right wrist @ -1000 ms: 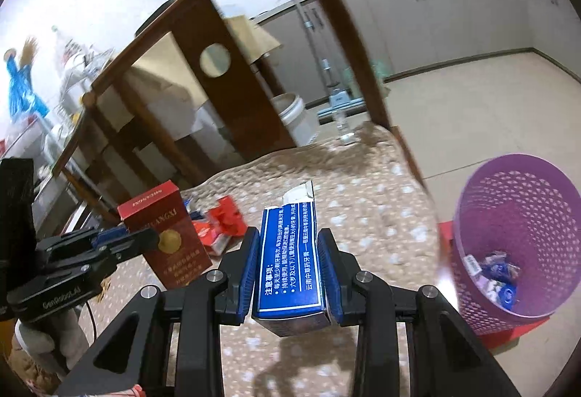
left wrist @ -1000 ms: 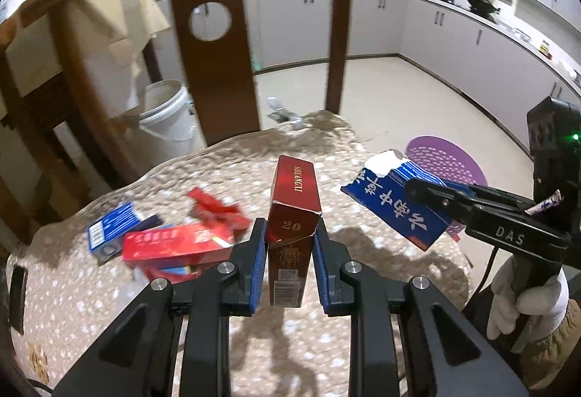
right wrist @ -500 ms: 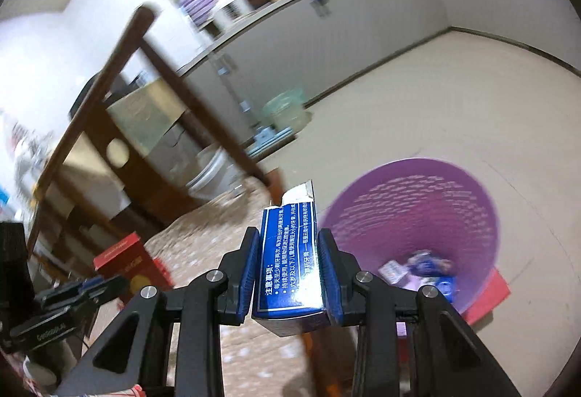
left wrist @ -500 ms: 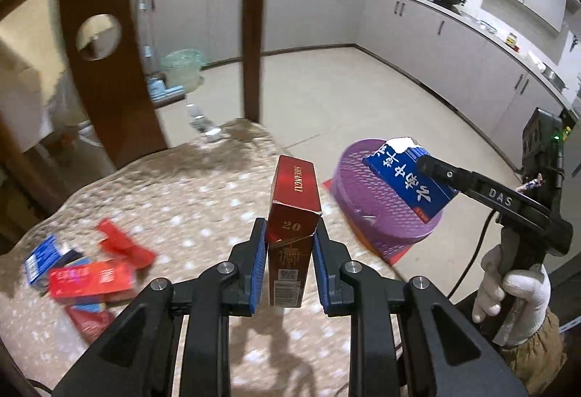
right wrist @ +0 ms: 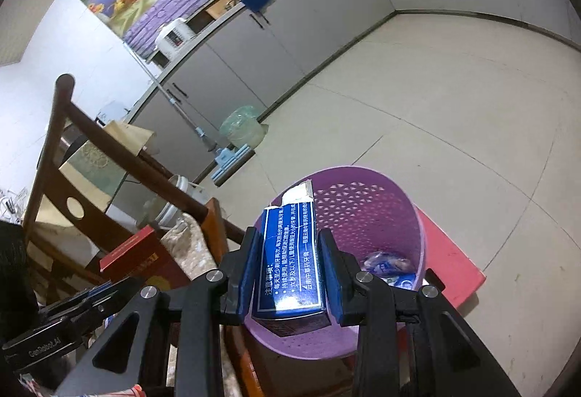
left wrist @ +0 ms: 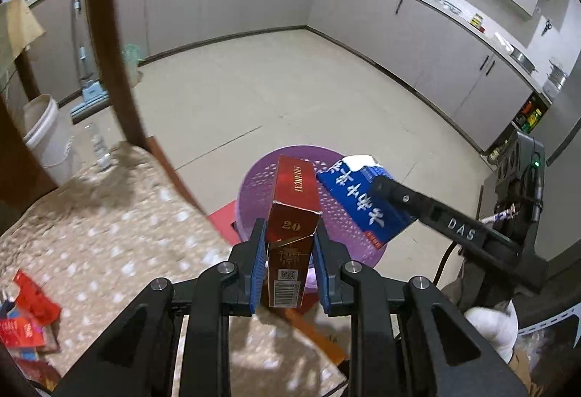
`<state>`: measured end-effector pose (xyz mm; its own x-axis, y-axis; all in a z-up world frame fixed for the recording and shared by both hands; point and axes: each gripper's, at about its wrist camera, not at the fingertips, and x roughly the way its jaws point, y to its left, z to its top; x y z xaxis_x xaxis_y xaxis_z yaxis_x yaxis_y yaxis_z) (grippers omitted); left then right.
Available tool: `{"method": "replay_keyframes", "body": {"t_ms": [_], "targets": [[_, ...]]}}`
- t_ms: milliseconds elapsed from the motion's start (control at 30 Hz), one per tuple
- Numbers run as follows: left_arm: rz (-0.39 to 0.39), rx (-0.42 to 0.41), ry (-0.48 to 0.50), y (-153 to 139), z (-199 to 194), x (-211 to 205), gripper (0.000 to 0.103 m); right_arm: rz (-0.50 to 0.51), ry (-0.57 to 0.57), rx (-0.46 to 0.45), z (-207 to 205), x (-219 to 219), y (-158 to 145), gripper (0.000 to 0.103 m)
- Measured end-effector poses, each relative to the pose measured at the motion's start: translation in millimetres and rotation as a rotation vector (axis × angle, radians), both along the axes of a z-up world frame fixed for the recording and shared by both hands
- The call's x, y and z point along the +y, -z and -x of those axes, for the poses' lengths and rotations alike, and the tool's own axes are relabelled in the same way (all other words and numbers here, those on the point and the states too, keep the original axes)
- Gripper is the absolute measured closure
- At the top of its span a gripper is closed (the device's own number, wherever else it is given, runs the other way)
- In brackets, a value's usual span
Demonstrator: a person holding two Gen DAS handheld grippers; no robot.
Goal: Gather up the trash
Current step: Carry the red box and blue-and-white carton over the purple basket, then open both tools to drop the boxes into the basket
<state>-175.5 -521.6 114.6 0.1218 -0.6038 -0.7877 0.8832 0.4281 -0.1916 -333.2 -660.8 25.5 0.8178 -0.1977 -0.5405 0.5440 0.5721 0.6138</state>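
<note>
My left gripper (left wrist: 290,268) is shut on a tall red carton (left wrist: 292,212), held upright over the near rim of the purple perforated basket (left wrist: 254,193). The right gripper (right wrist: 288,273) is shut on a blue box (right wrist: 290,259) with a torn white top, hanging over the mouth of the purple basket (right wrist: 381,215). The left wrist view shows that blue box (left wrist: 357,204) beside the red carton, above the basket. Blue wrappers (right wrist: 388,266) lie inside the basket. In the right wrist view the red carton (right wrist: 138,262) sits at lower left in the other gripper.
More red and blue packets (left wrist: 25,320) lie on the spotted cloth (left wrist: 109,233) at left. A wooden chair back (right wrist: 120,157) rises beside it. The basket stands on a red mat (right wrist: 450,270) on the tiled floor (left wrist: 290,95). A white bucket (left wrist: 43,135) and a mop (right wrist: 218,150) stand beyond.
Both grippers swung from over the cloth-covered seat to the right, carrying their boxes. They now hang over the purple basket, and the packets on the cloth have slid to the left edge of view.
</note>
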Motion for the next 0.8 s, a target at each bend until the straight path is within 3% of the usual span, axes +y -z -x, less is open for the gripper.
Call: {"method": "replay_keyframes", "body": {"t_ms": [133, 200, 267, 567, 800], "targets": [[-0.002, -0.013, 0.022, 6.1, 4.2, -19.5, 0.076, -0.005, 0.026, 0.010, 3.6, -7.9, 6.5, 0.065], [0.001, -0.018, 0.018, 8.8, 3.2, -20.4, 0.054, -0.012, 0.037, 0.008, 4.8, -11.1, 8.0, 0.060], [0.015, -0.028, 0.005, 8.1, 3.6, -17.0, 0.044, -0.013, 0.046, 0.011, 4.9, -11.7, 8.2, 0.050], [0.017, -0.022, -0.068, 8.3, -6.4, 19.7, 0.041, 0.032, 0.022, 0.023, -10.1, 0.1, -1.4, 0.048], [0.021, -0.027, -0.157, 5.8, -11.6, 66.2, 0.037, 0.175, 0.021, 0.021, -25.1, 31.9, -20.6, 0.029]]}}
